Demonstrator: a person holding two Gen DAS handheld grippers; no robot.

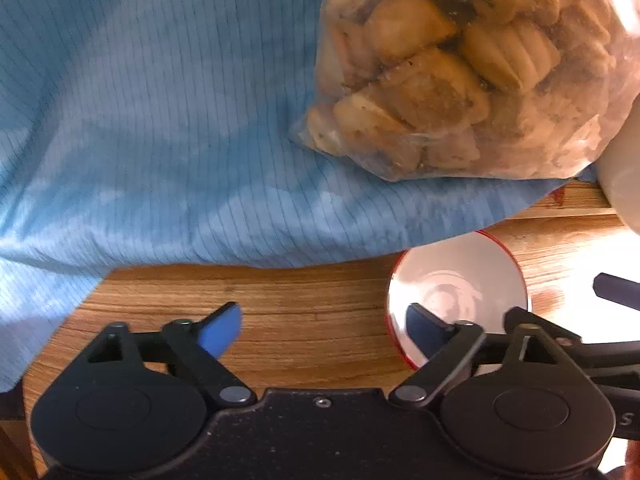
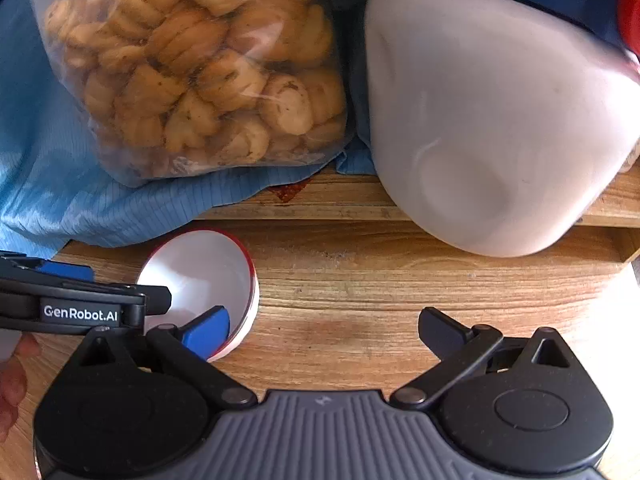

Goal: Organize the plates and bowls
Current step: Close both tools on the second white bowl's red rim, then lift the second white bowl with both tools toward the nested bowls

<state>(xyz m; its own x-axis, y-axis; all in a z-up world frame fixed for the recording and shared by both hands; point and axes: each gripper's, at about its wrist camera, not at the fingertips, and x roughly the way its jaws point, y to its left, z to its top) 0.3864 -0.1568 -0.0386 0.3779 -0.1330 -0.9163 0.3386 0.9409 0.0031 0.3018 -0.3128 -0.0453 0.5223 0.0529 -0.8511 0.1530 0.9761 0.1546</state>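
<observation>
A small white bowl with a red rim sits on the wooden table; it also shows in the right wrist view. My left gripper is open and empty, its right finger over the bowl's near side. My right gripper is open and empty, its left finger over the bowl's near rim. A large white bowl lies tilted on a raised wooden ledge to the right; only its edge shows in the left wrist view. My left gripper also shows from the side in the right wrist view.
A clear bag of cookies rests on a blue cloth behind the small bowl; both also show in the right wrist view, bag and cloth. A wooden ledge steps up behind the table.
</observation>
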